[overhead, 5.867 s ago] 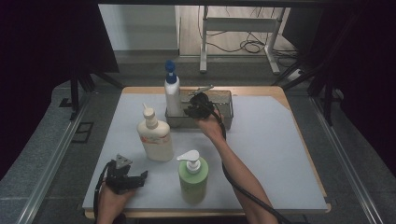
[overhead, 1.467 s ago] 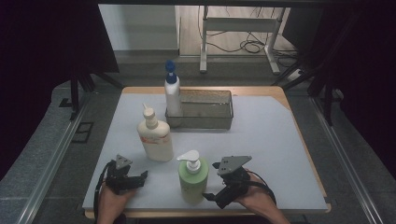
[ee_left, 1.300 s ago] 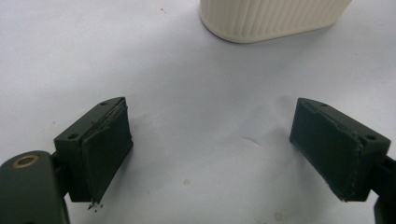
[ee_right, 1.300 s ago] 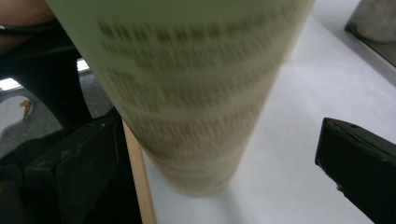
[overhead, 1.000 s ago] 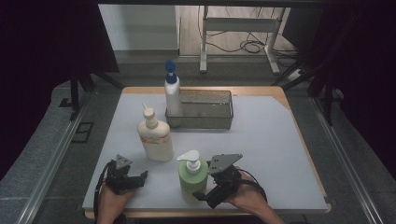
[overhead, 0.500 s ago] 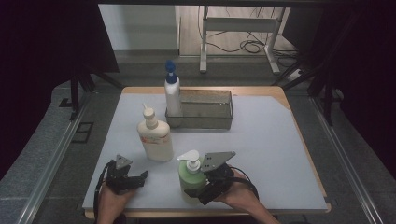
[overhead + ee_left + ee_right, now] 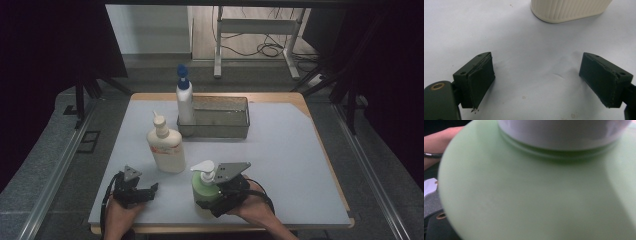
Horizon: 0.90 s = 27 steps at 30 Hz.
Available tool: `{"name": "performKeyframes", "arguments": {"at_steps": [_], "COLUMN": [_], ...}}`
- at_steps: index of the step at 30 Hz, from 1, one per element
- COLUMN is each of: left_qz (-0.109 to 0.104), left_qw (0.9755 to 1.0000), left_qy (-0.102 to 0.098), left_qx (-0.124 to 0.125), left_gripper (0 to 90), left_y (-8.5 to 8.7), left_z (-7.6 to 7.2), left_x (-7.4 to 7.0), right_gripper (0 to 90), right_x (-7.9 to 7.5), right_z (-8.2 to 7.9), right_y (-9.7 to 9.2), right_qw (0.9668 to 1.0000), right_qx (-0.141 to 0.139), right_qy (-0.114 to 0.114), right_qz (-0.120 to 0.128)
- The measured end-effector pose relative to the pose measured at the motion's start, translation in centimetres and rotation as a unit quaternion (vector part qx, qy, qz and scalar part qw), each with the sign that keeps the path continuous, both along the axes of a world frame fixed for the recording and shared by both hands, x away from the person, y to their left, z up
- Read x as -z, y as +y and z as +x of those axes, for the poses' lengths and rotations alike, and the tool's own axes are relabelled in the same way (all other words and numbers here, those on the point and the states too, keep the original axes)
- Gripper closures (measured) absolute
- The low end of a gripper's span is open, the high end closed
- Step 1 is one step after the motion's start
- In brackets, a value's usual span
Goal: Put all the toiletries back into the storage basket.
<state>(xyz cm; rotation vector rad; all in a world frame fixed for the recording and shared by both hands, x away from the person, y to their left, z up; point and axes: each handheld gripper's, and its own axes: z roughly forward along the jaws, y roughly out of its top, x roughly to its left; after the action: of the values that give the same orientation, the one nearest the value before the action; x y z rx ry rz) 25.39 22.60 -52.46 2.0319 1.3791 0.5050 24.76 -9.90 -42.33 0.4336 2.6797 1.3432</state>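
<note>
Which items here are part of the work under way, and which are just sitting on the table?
In use:
- green pump bottle, with the right gripper closing around it

Idle:
- cream bottle
- white bottle with blue cap, standing in the clear tray
- left gripper, open on the mat

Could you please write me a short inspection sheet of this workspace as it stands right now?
Surface: white table top, wooden edge at the far side.
Job's things: green pump bottle upright near the front edge.
Clutter: cream bottle; blue-capped white bottle beside clear bin.
Grippers: right gripper jaws just closing around the green bottle, firm contact unclear; left gripper open, empty.
Cables: black cable behind the right gripper.
Surroundings: dark curtains, metal stand, floor cables.
</note>
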Motion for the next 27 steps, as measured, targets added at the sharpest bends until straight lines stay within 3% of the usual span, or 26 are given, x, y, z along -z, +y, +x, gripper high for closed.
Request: {"name": "performKeyframes", "arguments": {"at_steps": [6,27], "left_qz": [0.0,0.0], "left_qw": [1.0,1.0], "left_qy": [0.0,0.0], "left_qx": [0.001,0.0], "left_gripper": [11.9,12.0], "left_y": [0.0,0.0], "left_z": [0.0,0.0], "left_x": [0.0,0.0], "right_gripper": [11.7,11.7], "right_x": [-0.3,-2.5], "right_z": [0.1,2.3], "right_y": [-0.1,-1.2], "right_qw": [0.9999,0.9977], "right_qx": [0.011,0.066], "right_qy": [0.007,-0.015], "right_qz": [-0.003,0.004]}}
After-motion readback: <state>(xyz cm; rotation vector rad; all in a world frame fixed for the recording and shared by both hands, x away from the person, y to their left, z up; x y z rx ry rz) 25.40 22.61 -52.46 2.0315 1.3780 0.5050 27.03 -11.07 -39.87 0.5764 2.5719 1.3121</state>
